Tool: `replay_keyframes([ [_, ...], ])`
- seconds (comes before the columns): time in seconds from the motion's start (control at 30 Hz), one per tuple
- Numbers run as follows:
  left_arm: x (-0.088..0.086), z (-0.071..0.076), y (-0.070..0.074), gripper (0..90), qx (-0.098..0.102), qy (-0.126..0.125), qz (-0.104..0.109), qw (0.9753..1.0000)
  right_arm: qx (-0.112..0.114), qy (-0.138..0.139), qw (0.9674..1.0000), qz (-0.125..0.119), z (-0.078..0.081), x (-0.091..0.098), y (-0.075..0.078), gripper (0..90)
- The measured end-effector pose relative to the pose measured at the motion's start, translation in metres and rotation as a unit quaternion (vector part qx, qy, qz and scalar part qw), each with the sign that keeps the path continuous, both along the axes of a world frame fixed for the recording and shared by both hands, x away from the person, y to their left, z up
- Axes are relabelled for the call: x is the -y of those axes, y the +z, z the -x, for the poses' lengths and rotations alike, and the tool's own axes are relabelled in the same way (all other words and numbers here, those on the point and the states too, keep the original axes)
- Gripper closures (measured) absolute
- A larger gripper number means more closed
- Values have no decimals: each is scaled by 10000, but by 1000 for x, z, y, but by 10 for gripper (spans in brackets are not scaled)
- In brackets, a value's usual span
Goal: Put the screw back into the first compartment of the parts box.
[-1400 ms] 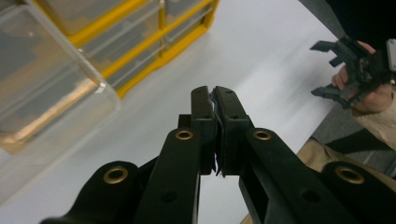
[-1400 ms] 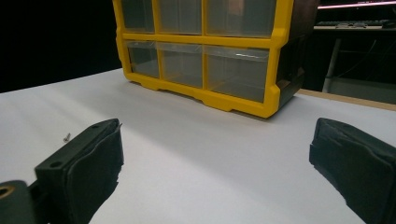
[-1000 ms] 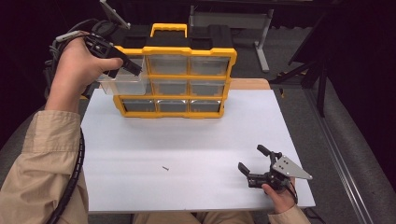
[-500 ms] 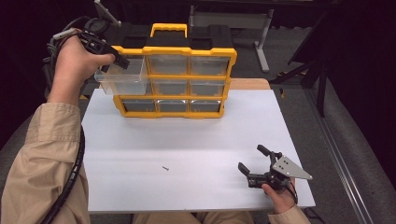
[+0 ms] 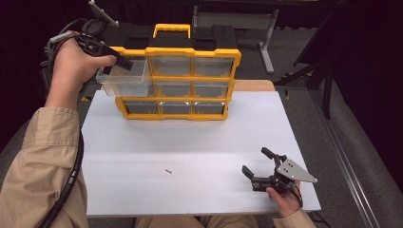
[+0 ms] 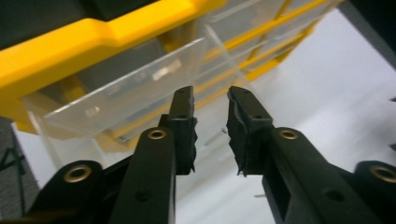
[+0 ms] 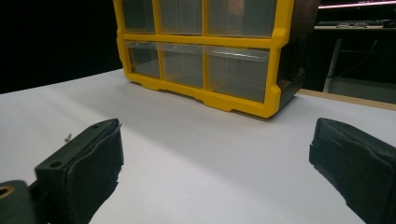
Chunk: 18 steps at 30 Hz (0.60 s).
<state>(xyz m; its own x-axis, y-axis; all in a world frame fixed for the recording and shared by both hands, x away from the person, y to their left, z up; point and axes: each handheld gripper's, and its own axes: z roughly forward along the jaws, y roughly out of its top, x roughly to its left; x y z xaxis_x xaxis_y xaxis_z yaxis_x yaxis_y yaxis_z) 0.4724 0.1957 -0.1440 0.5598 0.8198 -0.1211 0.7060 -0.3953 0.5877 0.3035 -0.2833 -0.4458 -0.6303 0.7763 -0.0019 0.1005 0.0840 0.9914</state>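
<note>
Drawer (image 5: 122, 78) pulled further out, left tool (image 5: 115, 61) just opening, released, right tool (image 5: 259, 163) agape.

One yellow organizer (image 5: 190, 52), nine clear drawers, one small screw (image 5: 168, 171), two tools.

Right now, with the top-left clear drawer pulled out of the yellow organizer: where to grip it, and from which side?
Grip the clear drawer by its front wall, coming from the front, the table side. It sticks out of the yellow organizer, so that thin upright wall is exposed, and one jaw can go inside, one outside. The left gripper sits there, its jaws just opened and apart.
</note>
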Motion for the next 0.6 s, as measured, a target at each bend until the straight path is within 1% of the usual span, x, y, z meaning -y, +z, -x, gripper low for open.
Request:
replay_keyframes([
  [0.1,5,7,2,675,-31,-157,-13,9999,13,-3,10000,-11,0,0,0,32],
  [0.17,8,11,3,623,-76,-261,66,9996,11,-3,10000,-13,0,0,0,32],
  [0.27,12,17,3,591,-59,-422,95,9990,13,9,10000,0,0,0,0,33],
  [0.3,12,17,3,558,-59,-422,95,9990,13,9,10000,0,0,0,0,33],
  [0.33,15,21,3,558,-94,-489,122,9987,14,4,10000,1,0,0,0,33],
  [0.4,19,25,0,507,-107,-609,130,9980,3,3,10000,12,0,1,0,33],
  [0.47,20,27,0,483,-91,-657,98,9978,1,15,10000,9,0,0,0,33],
  [0.5,22,30,-3,471,-93,-717,153,9973,-2,23,10000,11,0,0,0,32],
  [0.57,23,32,-5,455,-87,-762,173,9969,-7,28,10000,16,0,0,0,33],
  [0.6,24,33,-7,413,-105,-827,200,9963,-1,30,10000,30,0,-1,0,33],
])
